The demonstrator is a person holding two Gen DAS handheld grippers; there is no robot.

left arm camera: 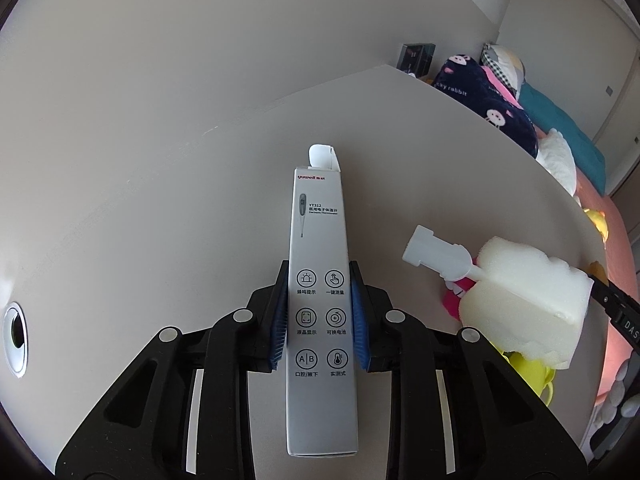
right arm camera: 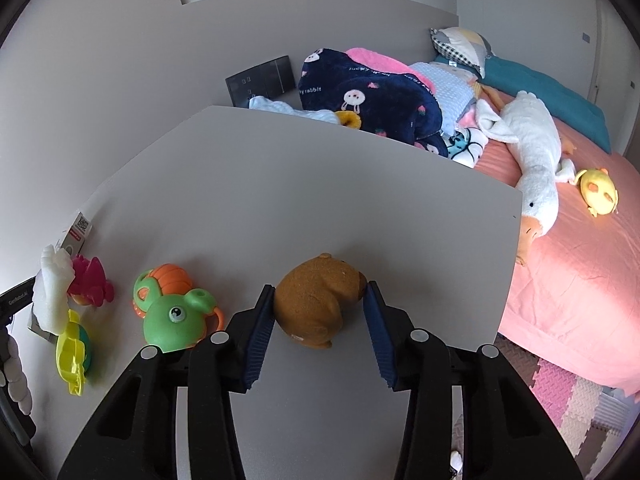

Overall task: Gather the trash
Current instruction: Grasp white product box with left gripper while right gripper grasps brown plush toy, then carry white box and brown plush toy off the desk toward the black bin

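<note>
My left gripper is shut on a long grey thermometer box, its open flap end pointing away over the desk. A white foam block with a white plastic piece sits to its right; the foam also shows in the right wrist view. My right gripper is open, its jaws on either side of a brown toy animal lying on the desk; whether the pads touch it I cannot tell.
A green toy, a pink toy and a yellow toy lie at the desk's left. The desk's right edge borders a pink bed with a plush goose and blankets. A cable hole sits far left.
</note>
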